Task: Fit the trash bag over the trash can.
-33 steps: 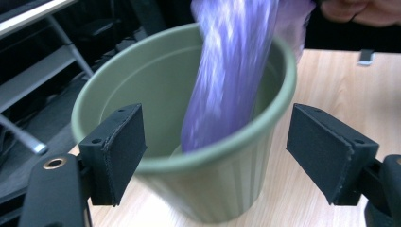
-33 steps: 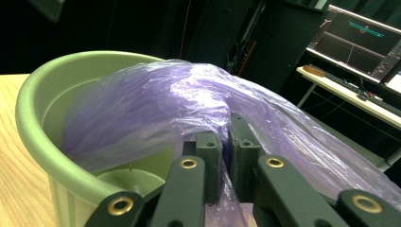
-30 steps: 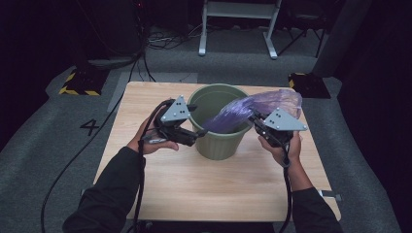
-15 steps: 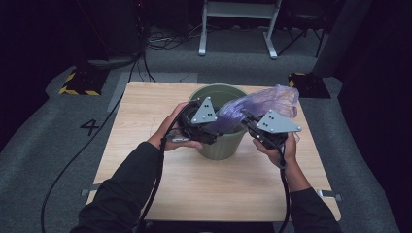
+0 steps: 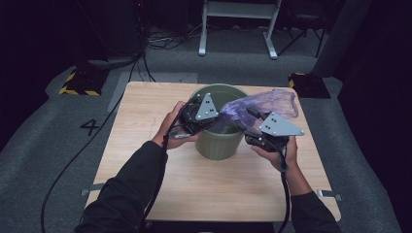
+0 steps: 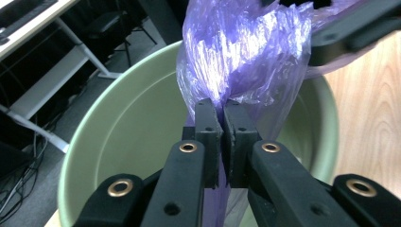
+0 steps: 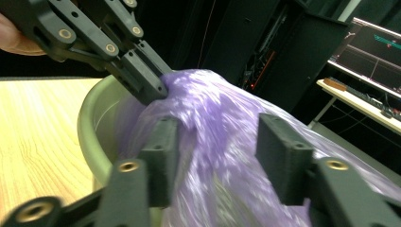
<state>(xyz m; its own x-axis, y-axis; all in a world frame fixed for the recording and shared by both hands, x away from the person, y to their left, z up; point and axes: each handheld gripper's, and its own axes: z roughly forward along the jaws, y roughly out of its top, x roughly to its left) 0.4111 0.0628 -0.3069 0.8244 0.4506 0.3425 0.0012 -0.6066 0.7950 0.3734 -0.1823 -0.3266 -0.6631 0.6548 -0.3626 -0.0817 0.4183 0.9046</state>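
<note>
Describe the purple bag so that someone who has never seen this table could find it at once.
On the wooden table stands a green bin. The purple bag spills from its mouth over the rim on the right. It is the one thin, shiny, crumpled thing there, and the left gripper is pinching a fold of it.

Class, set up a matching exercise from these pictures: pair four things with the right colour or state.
Things:
1. left gripper
2. right gripper
3. bin
4. table

States:
A. green, upright on the table
B. jaws apart, bag between them
C. light wood
D. shut on the purple bag

Pairs: 1-D, 2-B, 3-A, 4-C
</note>
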